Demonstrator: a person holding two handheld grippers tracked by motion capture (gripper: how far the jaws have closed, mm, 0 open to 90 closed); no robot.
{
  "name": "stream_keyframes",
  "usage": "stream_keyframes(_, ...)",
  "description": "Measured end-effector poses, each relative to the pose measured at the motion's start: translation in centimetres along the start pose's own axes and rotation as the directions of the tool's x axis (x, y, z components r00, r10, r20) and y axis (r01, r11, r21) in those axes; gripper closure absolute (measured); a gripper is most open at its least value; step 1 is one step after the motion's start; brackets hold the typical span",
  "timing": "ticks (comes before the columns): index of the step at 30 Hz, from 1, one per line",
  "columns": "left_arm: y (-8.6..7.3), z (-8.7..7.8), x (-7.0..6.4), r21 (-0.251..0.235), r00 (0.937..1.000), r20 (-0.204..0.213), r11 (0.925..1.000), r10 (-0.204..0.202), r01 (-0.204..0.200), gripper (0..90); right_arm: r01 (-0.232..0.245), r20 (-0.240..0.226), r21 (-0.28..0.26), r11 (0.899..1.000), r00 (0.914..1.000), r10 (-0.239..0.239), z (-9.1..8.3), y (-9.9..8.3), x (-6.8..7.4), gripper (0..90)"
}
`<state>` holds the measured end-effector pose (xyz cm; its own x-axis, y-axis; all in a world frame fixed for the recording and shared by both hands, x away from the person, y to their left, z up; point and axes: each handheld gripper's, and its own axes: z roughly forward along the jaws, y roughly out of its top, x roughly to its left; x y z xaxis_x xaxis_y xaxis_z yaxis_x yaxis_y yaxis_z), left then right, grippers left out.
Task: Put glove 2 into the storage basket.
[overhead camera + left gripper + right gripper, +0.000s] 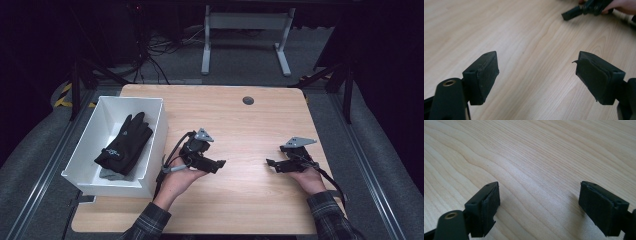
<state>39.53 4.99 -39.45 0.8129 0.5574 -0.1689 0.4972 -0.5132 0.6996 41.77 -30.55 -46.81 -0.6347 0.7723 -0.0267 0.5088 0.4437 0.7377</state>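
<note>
1. High view: black glove (123, 142) lying in white bin (155, 137) at table's (250, 125) left, over something grey; soft, light, best pinched at the cuff.
2. Left gripper view: left gripper (536, 77) spread wide, empty, above bare wood.
3. Right gripper view: right gripper (539, 207) likewise released, holding nothing.

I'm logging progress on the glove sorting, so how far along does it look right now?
Looks finished or nearly so: a black glove lies in the white bin, on top of something grey. Nothing is in hand: the left hand-held gripper and the right hand-held gripper are both open with bare wooden table between the jaws. I see no other item left out on the tabletop.
</note>
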Motion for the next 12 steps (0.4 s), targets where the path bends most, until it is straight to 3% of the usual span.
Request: stream_keyframes(12, -2.4, 3.2, 0.3, 0.053, 0.9998, 0.014, 0.9985, 0.01, -0.01, 19.0, 0.002, 0.001, -0.001, 1.0, 1.0, -0.002, 0.0, 0.0, 0.0, 17.6)
